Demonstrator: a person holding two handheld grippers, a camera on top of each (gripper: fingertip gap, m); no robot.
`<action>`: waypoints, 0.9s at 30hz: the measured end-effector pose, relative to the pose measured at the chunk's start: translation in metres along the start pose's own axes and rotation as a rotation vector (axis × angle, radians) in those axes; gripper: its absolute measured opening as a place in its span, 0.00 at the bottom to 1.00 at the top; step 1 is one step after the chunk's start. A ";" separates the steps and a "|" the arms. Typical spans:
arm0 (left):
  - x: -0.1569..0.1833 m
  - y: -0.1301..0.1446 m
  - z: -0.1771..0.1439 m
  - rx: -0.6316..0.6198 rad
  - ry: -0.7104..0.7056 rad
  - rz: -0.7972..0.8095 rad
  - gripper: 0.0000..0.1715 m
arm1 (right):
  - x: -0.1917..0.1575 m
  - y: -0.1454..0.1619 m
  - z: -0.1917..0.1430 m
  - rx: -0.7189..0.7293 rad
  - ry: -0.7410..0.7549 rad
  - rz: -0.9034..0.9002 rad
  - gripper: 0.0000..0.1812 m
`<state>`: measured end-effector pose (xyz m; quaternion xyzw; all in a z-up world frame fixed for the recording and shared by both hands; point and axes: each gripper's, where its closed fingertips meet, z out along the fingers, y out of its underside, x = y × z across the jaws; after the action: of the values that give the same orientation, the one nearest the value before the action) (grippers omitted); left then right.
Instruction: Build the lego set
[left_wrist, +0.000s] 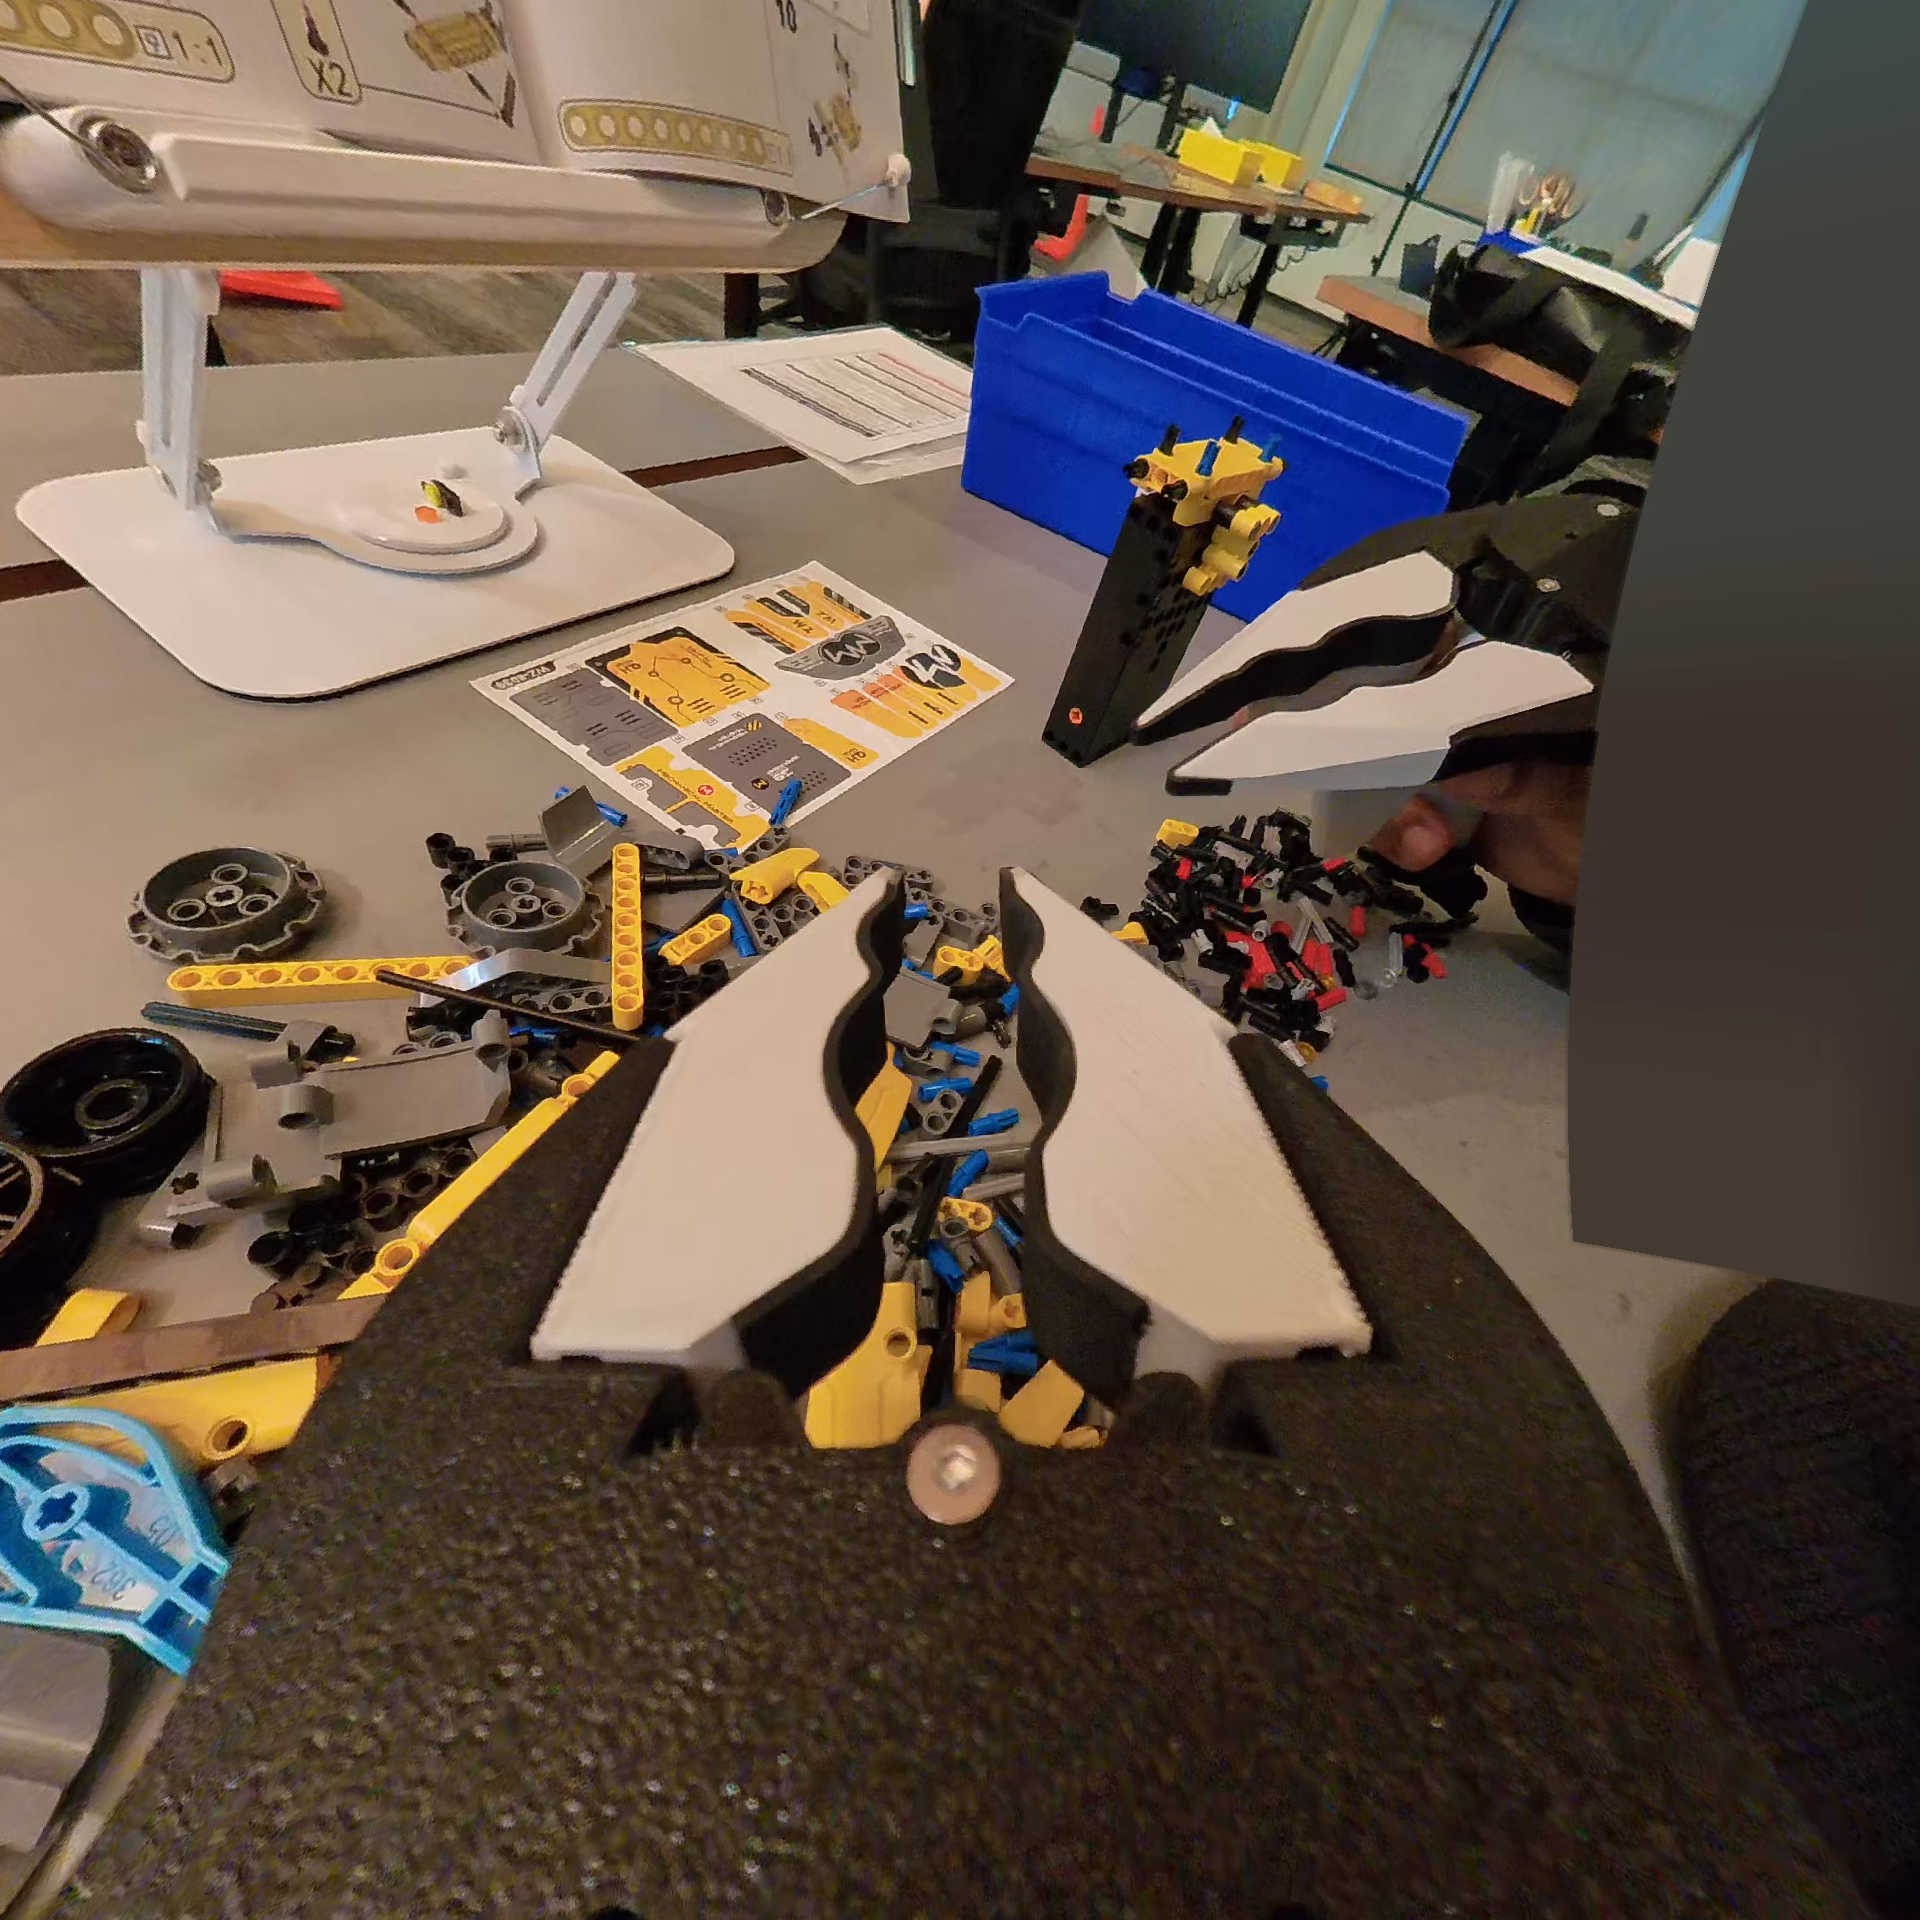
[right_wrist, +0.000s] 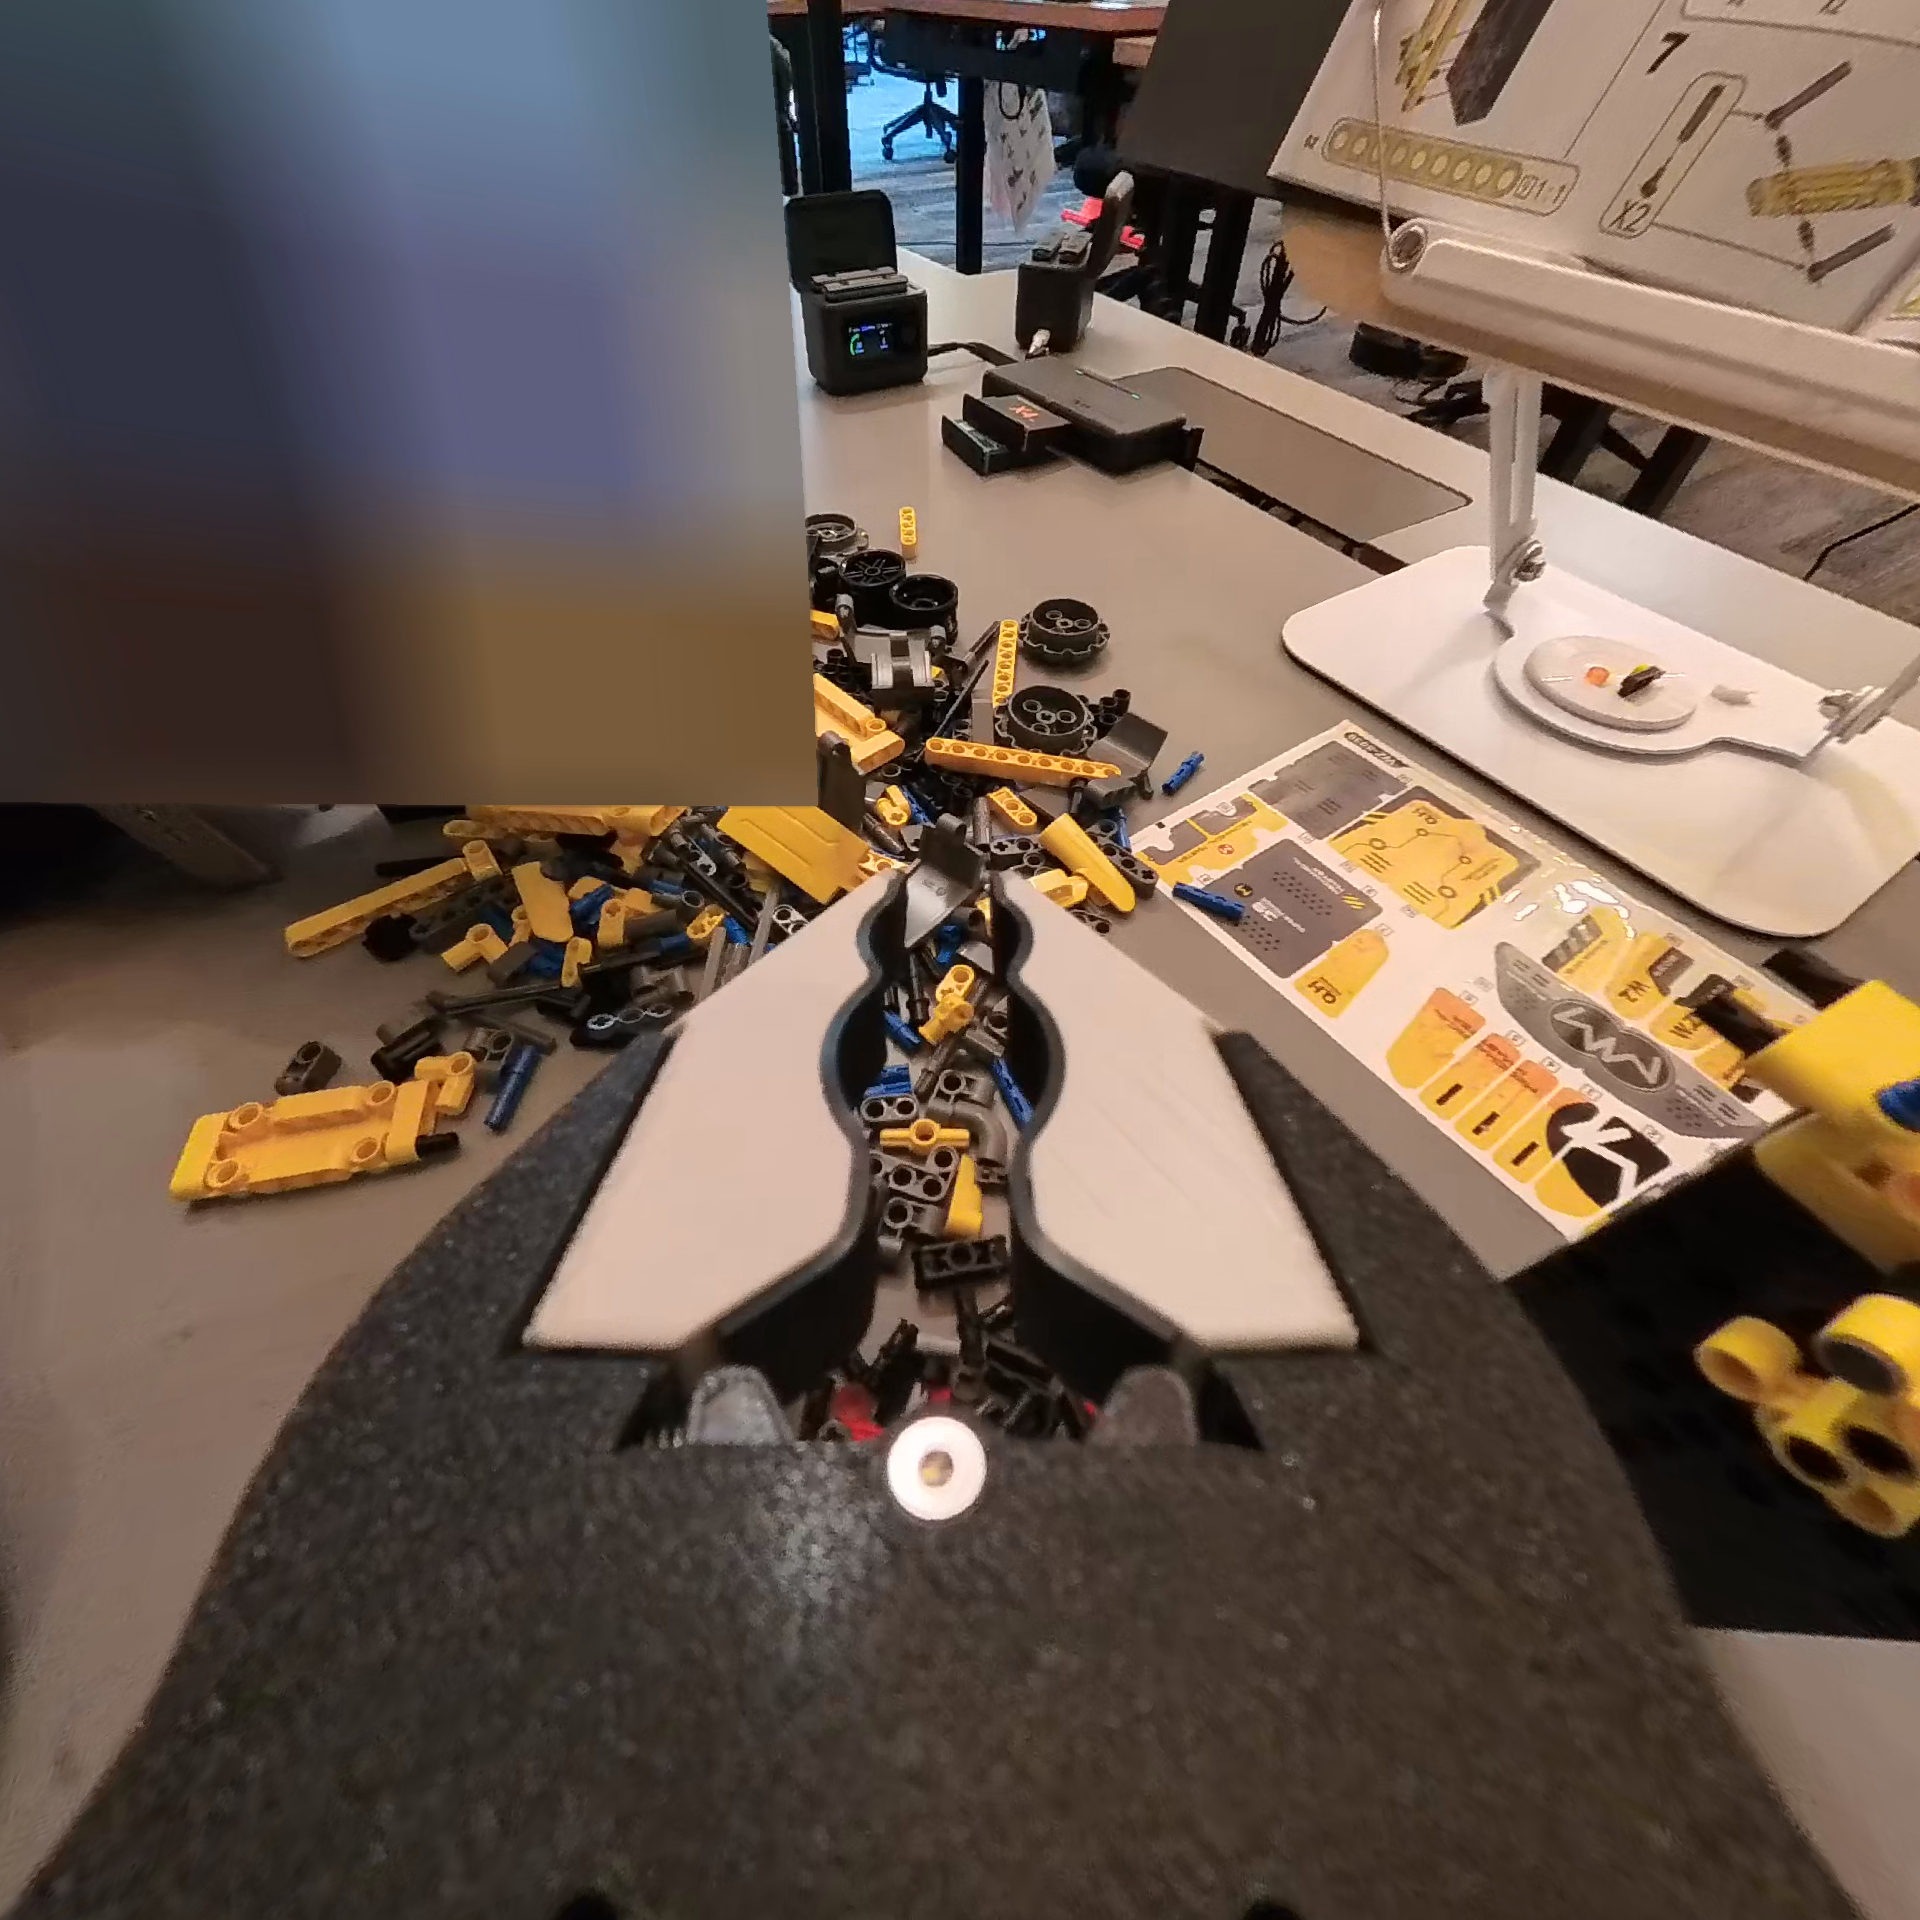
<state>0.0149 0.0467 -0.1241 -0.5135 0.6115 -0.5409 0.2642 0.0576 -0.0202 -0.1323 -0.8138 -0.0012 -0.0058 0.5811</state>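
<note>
My left gripper (left_wrist: 951, 894) is open and empty, hovering low over a pile of yellow, black, grey and blue building pieces (left_wrist: 644, 977). My right gripper (right_wrist: 948, 888) is open with a narrow gap; I see nothing clamped in it. It hangs above a heap of small black and red pins (left_wrist: 1257, 945) and points at the main pile (right_wrist: 935, 1101). In the left wrist view the right gripper (left_wrist: 1158, 753) sits beside a tilted black-and-yellow assembly (left_wrist: 1132, 623), which shows close at the right edge of the right wrist view (right_wrist: 1829, 1143). A hand (left_wrist: 1475, 831) holds that gripper.
A sticker sheet (left_wrist: 748, 686) lies flat past the pile. A white stand (left_wrist: 364, 603) holds an open instruction booklet above the table. A blue bin (left_wrist: 1195, 416) and a printed paper (left_wrist: 852, 395) lie behind. Black wheels (left_wrist: 104, 1101) lie left. Dark electronic boxes (right_wrist: 862, 312) stand far back. One gripper's finger ends stand about 9 centimetres off the other's.
</note>
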 end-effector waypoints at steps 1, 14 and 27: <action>-0.001 0.000 0.000 0.000 -0.002 -0.001 0.10 | 0.000 0.000 0.000 -0.002 0.002 -0.002 0.09; -0.007 -0.002 -0.002 0.010 -0.028 -0.023 0.10 | -0.001 0.005 0.003 -0.018 -0.007 0.004 0.09; -0.011 -0.002 -0.002 0.015 -0.048 -0.026 0.10 | 0.001 0.009 0.006 -0.041 0.003 0.009 0.09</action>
<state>0.0173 0.0580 -0.1242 -0.5323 0.5942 -0.5364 0.2754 0.0584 -0.0170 -0.1427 -0.8254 0.0036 -0.0044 0.5645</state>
